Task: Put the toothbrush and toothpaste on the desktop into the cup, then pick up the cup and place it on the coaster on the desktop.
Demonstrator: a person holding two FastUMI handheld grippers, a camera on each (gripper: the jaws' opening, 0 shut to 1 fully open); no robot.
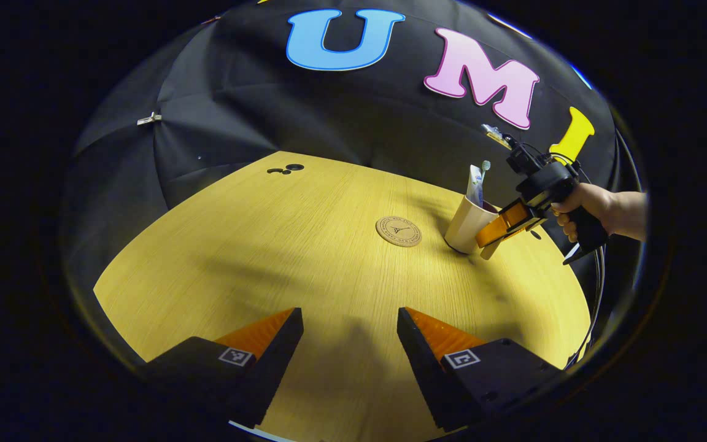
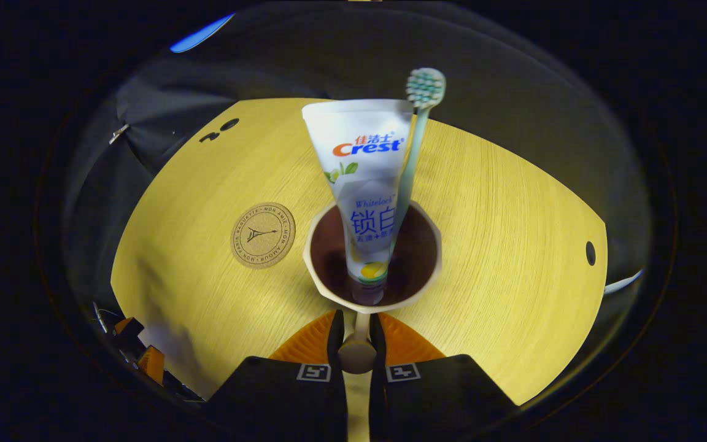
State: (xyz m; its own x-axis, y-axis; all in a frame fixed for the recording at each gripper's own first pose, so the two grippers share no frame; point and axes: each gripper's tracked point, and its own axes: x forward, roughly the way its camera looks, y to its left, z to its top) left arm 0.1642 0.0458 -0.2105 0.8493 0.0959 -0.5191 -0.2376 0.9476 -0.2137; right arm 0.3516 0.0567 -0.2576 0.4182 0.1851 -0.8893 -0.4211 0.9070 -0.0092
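The toothpaste [image 2: 363, 202] and toothbrush [image 2: 418, 138] are already stood in the cup [image 2: 370, 258], leaning against its far rim, so only the carry is judged to be left. The cup's handle [image 2: 356, 344] is clenched between the fingers of the right tongs [image 2: 356, 337], a hold that keeps the cup upright and its mouth unobstructed. In the left gripper view the cup [image 1: 467, 224] is seen near the coaster [image 1: 398, 231], not on it (whether its base touches the bench [image 1: 304, 245] cannot be told). The left tongs [image 1: 350, 334] are held released, with nothing between them, well apart from the cup, leaving the path to the coaster free.
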